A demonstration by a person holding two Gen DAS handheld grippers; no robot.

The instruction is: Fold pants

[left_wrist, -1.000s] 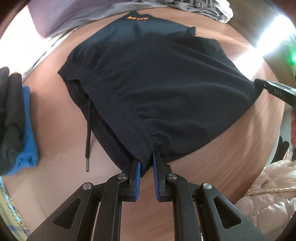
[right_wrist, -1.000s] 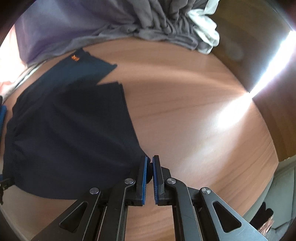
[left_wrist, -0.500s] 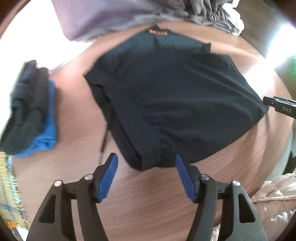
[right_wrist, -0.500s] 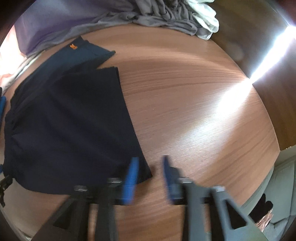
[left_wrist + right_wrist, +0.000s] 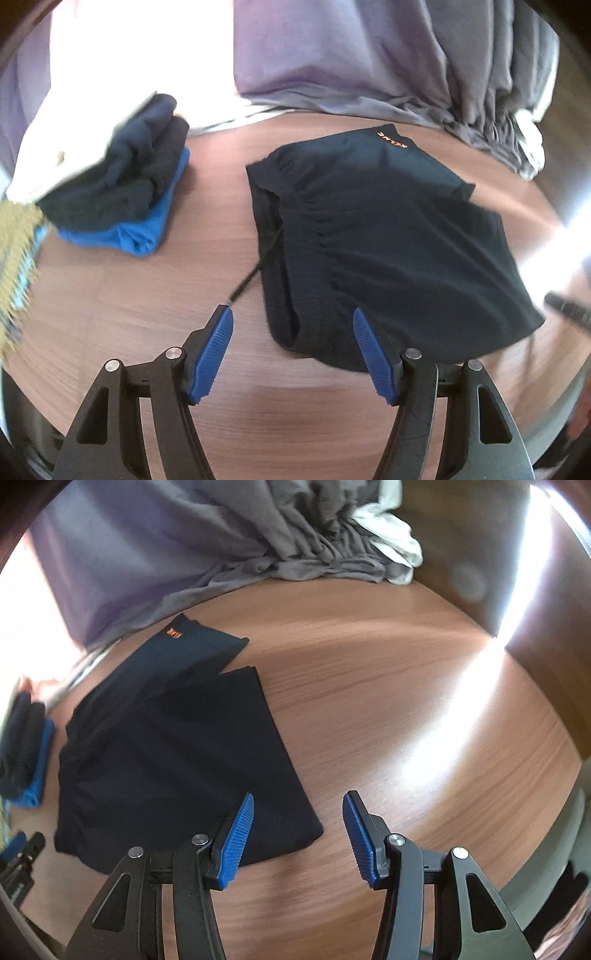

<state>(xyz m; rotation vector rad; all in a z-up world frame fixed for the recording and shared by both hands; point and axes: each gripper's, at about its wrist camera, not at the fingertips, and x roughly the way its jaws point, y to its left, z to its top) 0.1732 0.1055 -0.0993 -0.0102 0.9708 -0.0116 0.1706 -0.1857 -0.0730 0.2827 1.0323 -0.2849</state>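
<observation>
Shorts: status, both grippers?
Left gripper open, right gripper open, neither holding. Dark shorts folded over, flat on table. Folded stack apart, left.

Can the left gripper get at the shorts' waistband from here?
Probably yes: the left gripper is open, the waistband corner of the shorts lies just ahead between its fingers, nothing in between.

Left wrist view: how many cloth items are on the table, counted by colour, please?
Black shorts: 1
Dark folded garment: 1
Blue folded garment: 1
Grey crumpled cloth: 1
White cloth: 1
Total: 5
</observation>
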